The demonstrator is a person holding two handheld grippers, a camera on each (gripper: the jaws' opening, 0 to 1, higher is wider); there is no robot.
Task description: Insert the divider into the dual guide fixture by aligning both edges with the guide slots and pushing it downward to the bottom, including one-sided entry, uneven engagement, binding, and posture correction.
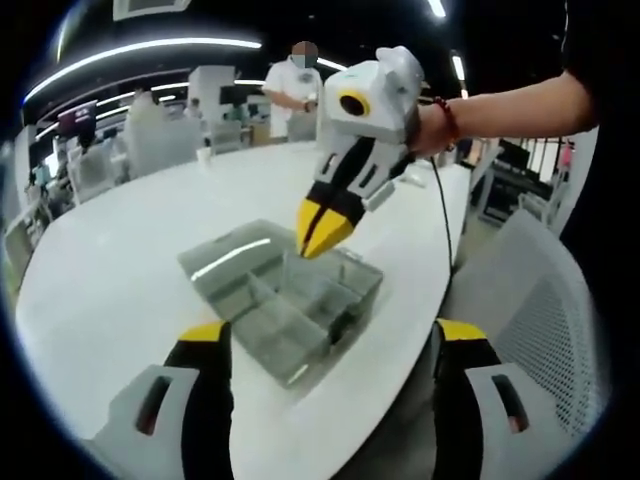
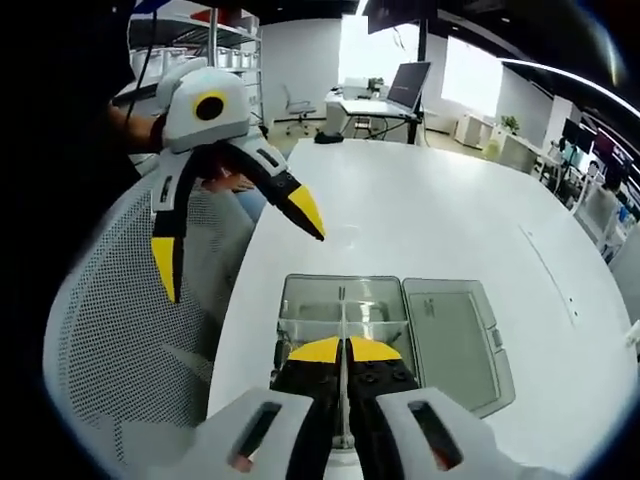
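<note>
White table (image 2: 450, 230), mesh chair (image 2: 120, 330), office

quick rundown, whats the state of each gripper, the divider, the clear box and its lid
right gripper: shut on divider, over the box
left gripper: open, holding nothing, off to the side of the box
divider: thin clear plate, upright, pinched between the right jaws, lower edge in the box; seating depth can't be told
clear box: open, on the white table
lid: swung open, lying flat beside the box

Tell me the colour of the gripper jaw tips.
Yellow, on black jaws; clearest on the left gripper in the right gripper view.
</note>
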